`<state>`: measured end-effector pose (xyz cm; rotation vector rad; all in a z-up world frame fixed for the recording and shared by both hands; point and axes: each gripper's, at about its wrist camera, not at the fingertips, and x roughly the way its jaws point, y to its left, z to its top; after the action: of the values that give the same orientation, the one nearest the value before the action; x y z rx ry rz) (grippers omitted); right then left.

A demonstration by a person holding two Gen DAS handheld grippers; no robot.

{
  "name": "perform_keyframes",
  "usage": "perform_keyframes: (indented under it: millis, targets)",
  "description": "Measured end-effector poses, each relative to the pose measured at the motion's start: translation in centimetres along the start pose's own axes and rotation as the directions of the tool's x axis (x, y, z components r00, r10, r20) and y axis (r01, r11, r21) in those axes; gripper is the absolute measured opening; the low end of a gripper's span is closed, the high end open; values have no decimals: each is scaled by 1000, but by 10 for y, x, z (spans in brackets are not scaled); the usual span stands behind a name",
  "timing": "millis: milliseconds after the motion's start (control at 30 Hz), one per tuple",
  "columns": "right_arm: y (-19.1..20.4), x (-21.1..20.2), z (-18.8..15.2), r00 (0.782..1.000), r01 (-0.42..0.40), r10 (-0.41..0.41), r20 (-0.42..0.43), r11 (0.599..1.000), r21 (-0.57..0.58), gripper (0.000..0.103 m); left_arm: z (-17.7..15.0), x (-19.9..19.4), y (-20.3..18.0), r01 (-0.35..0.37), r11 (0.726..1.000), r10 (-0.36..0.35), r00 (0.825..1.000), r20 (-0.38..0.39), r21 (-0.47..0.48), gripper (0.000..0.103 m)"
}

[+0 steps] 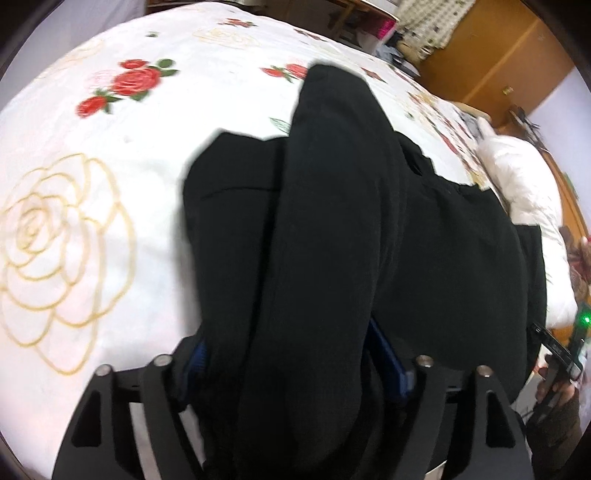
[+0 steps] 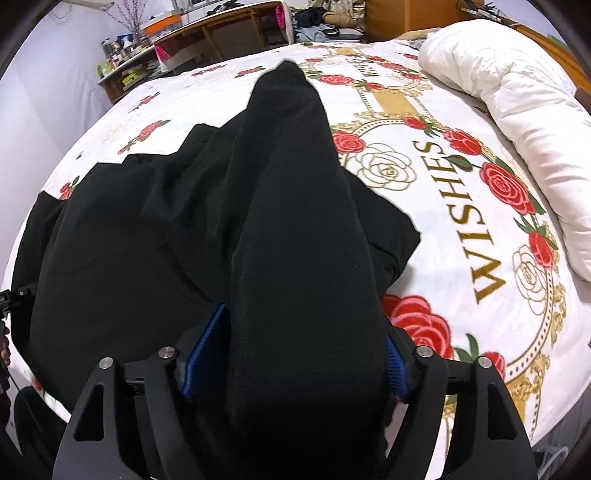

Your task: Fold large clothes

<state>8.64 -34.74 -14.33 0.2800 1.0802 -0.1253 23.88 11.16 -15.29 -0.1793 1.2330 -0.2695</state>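
Observation:
A large black garment lies spread on a bed with a white rose-print blanket. My left gripper is shut on a thick fold of the black garment, which rises between the blue pads and hides the fingertips. My right gripper is shut on another thick fold of the same garment, between its blue pads. From each gripper a raised ridge of cloth runs away across the bed. The blanket in the right wrist view reads "WISHES".
A white rolled duvet lies along the bed's right side and also shows in the left wrist view. A cluttered wooden desk stands beyond the bed. Wooden cabinets stand at the far side. The right gripper body shows at the left view's edge.

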Motion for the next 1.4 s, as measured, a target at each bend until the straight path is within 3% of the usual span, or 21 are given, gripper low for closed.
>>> perform_keyframes:
  millis: [167, 300, 533, 733, 967, 1067, 1233, 1400]
  targets:
    - [-7, -19, 0, 998, 52, -52, 41, 999, 1, 77, -1, -29, 5, 2, 999, -1, 999, 50, -34, 81]
    - [-2, -46, 4, 994, 70, -70, 85, 998, 7, 78, -1, -56, -12, -48, 999, 47, 995, 86, 4, 99]
    - [28, -88, 1, 985, 117, -113, 127, 993, -28, 78, -15, -85, -62, -136, 987, 125, 984, 130, 84, 99]
    - [64, -105, -21, 989, 77, -71, 127, 996, -49, 78, -43, -88, -96, -154, 981, 137, 981, 135, 121, 99]
    - [107, -108, -47, 992, 56, -42, 122, 992, -110, 78, -77, -84, -130, -221, 959, 190, 966, 174, 177, 99]
    - [117, -104, -57, 994, 42, -29, 103, 992, -121, 78, -86, -81, -133, -214, 964, 186, 967, 172, 160, 99]
    - [132, -101, -73, 995, 48, -35, 88, 987, -151, 78, -100, -79, -138, -278, 947, 247, 950, 190, 161, 99]
    - [141, -104, -80, 993, 67, -50, 103, 984, -166, 78, -108, -82, -143, -284, 944, 249, 946, 207, 167, 99]
